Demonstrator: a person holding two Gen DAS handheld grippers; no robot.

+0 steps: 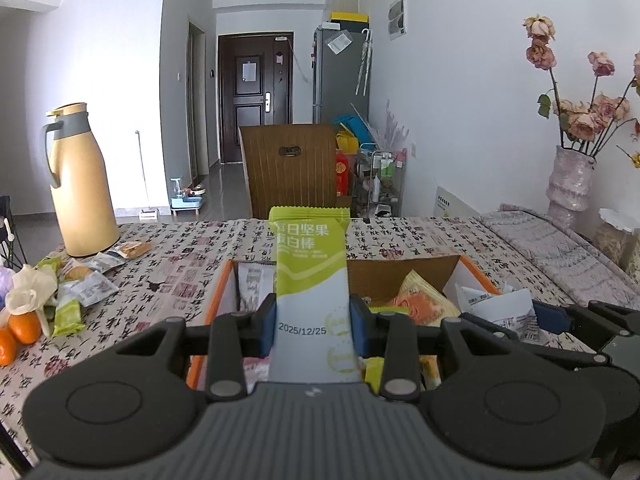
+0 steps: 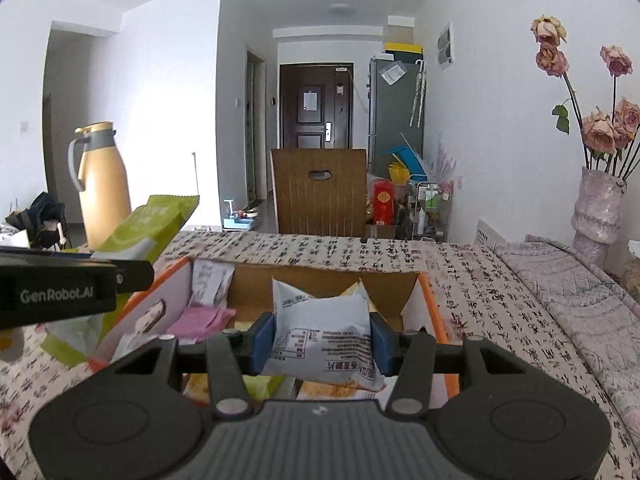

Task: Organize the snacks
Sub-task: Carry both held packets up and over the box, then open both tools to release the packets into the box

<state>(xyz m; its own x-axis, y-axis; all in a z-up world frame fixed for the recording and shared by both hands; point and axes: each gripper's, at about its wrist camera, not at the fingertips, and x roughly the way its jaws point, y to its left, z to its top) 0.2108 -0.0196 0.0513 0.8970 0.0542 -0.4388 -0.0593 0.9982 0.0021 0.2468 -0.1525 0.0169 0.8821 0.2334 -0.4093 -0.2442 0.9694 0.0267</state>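
My left gripper (image 1: 313, 322) is shut on a long green-and-white nut bar (image 1: 310, 276), which stands upright between the blue pads above the orange-rimmed cardboard box (image 1: 218, 304). In the right wrist view the same bar (image 2: 154, 224) and the left gripper's black side show at the left. My right gripper (image 2: 322, 338) is shut on a white snack packet (image 2: 324, 328), held above the open box (image 2: 432, 312). Inside the box lie several packets, pink, white and orange. The right gripper also shows at the right edge of the left wrist view, with its white packet (image 1: 508, 312).
Loose snack packets (image 1: 86, 280) and oranges (image 1: 24, 326) lie on the patterned tablecloth at the left, by a yellow thermos jug (image 1: 82, 184). A vase of dried roses (image 1: 570, 184) stands at the right near a folded cloth (image 2: 568, 292). A wooden chair back (image 1: 290, 170) rises beyond the table.
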